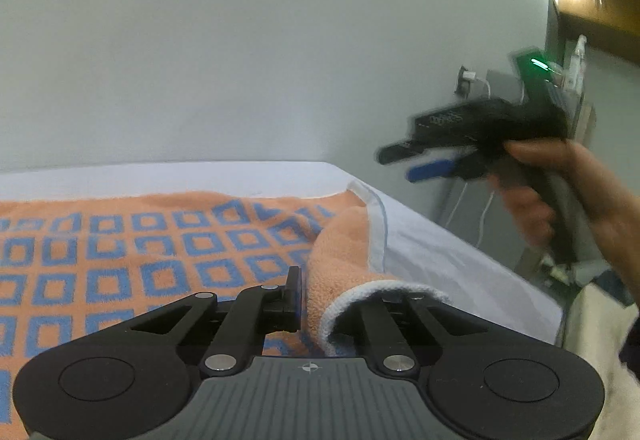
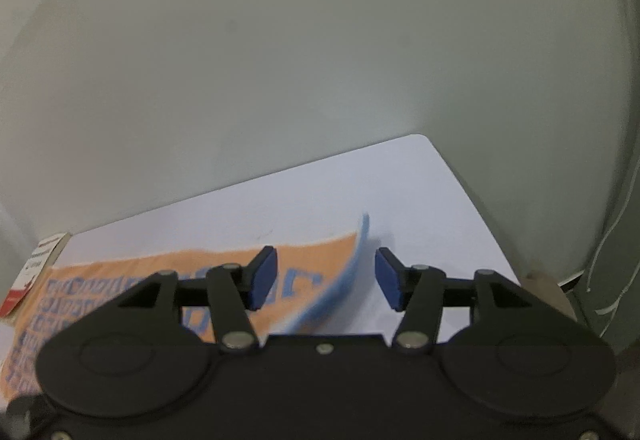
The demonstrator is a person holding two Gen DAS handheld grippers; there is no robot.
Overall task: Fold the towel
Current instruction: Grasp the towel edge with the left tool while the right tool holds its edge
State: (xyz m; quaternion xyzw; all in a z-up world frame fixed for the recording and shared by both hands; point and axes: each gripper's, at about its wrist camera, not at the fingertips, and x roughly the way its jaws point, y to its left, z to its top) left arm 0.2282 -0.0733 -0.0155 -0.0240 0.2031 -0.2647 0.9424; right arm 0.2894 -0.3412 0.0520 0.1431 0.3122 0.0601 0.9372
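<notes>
One corner of the orange, blue-checked towel [image 1: 168,260] drapes over the left gripper [image 1: 316,300], pinched between its fingers above the white table [image 1: 440,252]. From the right wrist, the right gripper [image 2: 326,280] hangs with fingers spread wide, empty, over the towel's raised blue edge.

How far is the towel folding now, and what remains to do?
Early stage. Most of the orange towel lies flat on the white table. In hand: the left gripper holds its white-hemmed corner, lifted and curling over. The right gripper is open, in the air, holding nothing. No complete fold shows yet.
</notes>
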